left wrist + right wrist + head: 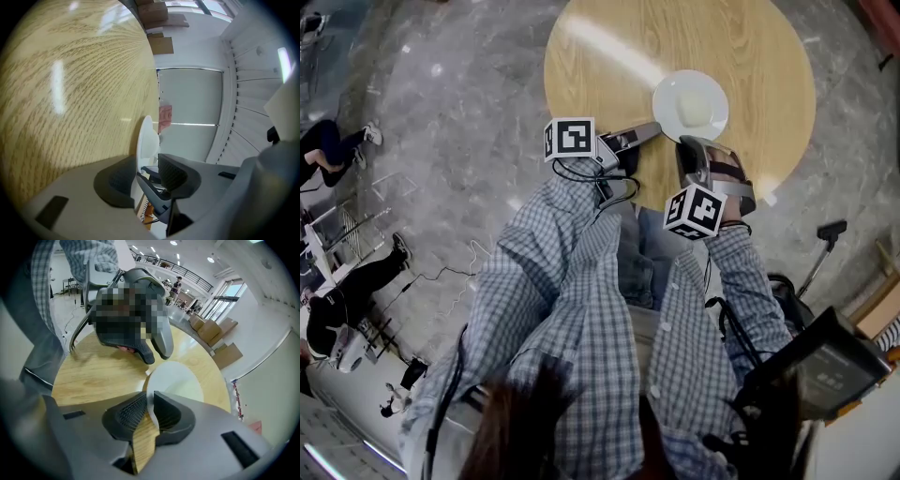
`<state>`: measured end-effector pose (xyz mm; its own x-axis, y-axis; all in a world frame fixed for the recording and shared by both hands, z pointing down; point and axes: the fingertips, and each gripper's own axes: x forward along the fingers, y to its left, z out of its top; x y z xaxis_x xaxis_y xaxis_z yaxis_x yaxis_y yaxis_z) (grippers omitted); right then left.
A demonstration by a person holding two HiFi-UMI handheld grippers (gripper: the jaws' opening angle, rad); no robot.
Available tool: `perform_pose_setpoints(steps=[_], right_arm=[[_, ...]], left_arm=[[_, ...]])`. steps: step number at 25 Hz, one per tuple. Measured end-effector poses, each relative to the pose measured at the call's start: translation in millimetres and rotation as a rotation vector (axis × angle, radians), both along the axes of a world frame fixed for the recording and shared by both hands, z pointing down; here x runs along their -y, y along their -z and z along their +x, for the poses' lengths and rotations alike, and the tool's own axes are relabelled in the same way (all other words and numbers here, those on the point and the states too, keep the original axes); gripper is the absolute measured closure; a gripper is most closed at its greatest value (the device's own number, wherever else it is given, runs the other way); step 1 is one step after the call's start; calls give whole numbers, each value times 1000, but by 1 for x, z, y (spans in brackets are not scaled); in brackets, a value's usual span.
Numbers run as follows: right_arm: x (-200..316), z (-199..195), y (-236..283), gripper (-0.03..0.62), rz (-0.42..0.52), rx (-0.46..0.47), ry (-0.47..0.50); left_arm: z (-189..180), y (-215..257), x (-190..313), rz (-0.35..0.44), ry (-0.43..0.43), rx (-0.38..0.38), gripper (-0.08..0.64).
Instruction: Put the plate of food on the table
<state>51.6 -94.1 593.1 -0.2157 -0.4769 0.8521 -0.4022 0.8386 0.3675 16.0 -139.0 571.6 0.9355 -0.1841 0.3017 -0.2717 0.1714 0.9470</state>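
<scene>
The checked shirt [581, 319] of the person holding the tools fills the lower half of the head view, with both sleeves reaching forward. Beyond it spreads a grey stone floor [459, 94], and on that stands a round wooden worktop [609, 56]. At the left edge of the floor other people [356, 291] stand among cables and wire racks. A black case [825, 366] hangs by the person's right arm. A long-handled floor tool [830, 234] lies just past it, clear of the worktop. Cardboard boxes [213, 331] are stacked against the far wall.

The left tongs [146, 166] are spread wide. The plate's edge stands in the gap between them, and the pads are not closed on it. The right tongs [149, 397] are pinching the near rim of the plate [661, 94], with one pad above the rim and one below. The two tools face each other across the plate, left at its side and right at its near edge.

The white plate rests on the worktop, toward the side nearest the person. A pale mound of food [696, 109] sits at its middle.
</scene>
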Motion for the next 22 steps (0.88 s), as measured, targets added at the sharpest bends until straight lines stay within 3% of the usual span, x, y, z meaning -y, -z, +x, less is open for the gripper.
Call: perform_pose_setpoints(steps=[4,9,14,20,22], right_arm=[[2,-3,0,546,-62,64,-33],[-2,-8,-1,547,-141,198,-142],[4,-6,19,548,-129,352,-285],[19,11,53,559,-100,578,-515],[22,21,63,584,-73,653,-595]], left_arm=[[-3,4,2,2,8,-8,426],[-12,3,-4,12,4,1,426],[-10,14,-4,50,-22,-13,426],[-3,39,-2,201,-65,-6,435],[-3,47,0,272,-76,26,504]])
